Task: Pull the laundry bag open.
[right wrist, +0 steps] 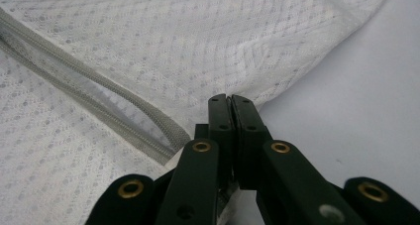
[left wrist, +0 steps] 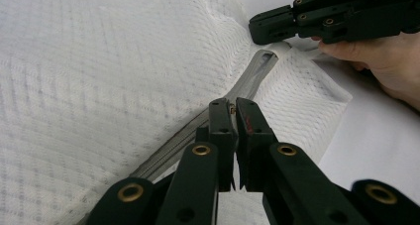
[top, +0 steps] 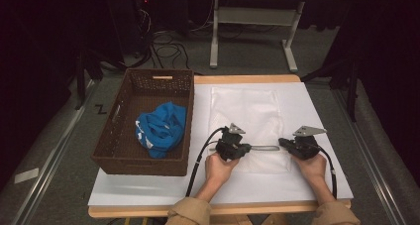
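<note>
We're holding the mesh laundry bag (top: 245, 121) flat on the white table (top: 148, 185), near its front edge. Left gripper (top: 246, 148) jaws are pinching the zipper pull (left wrist: 232, 107) on the grey zipper (top: 265, 147). Right gripper (top: 283, 143) jaws are pinching the bag's corner at the zipper's end. The brown basket (top: 119, 155) with the blue cloth (top: 161, 128) is sitting at the table's left edge.
</note>
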`<state>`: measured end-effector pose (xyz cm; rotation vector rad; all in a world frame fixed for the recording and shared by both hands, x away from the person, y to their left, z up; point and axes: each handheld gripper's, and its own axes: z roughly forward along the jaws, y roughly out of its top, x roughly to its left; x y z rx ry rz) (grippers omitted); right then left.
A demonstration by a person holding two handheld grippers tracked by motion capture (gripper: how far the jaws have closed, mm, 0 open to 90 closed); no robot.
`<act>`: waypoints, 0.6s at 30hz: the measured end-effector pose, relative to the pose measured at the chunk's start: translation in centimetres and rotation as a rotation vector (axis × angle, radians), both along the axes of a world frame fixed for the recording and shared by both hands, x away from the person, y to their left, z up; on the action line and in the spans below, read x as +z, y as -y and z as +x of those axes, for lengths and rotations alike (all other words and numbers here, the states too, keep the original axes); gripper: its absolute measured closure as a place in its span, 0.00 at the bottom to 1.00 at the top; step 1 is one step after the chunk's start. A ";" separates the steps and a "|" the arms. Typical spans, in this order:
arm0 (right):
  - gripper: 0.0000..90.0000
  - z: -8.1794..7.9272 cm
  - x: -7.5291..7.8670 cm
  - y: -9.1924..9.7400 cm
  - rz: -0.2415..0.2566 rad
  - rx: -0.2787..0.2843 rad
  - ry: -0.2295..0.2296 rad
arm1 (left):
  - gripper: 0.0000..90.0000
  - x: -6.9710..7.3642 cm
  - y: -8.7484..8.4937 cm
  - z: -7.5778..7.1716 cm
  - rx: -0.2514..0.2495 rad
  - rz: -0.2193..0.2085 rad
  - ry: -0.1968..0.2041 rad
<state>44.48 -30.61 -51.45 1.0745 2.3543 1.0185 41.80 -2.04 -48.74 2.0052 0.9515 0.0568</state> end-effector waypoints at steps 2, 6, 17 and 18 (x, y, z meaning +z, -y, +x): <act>0.99 0.0 0.0 0.0 0.000 0.000 0.000 | 0.96 0.0 0.0 0.0 -0.001 0.009 -0.003; 0.99 0.0 0.0 0.0 0.002 -0.002 0.002 | 0.96 0.1 -0.3 -0.2 -0.001 0.020 0.008; 0.99 0.0 0.0 0.0 0.001 -0.002 0.000 | 0.96 0.1 -1.4 -0.3 0.019 0.010 0.007; 0.99 0.0 0.0 0.0 0.002 -0.002 0.001 | 0.96 0.1 -1.5 -0.3 0.022 0.011 0.006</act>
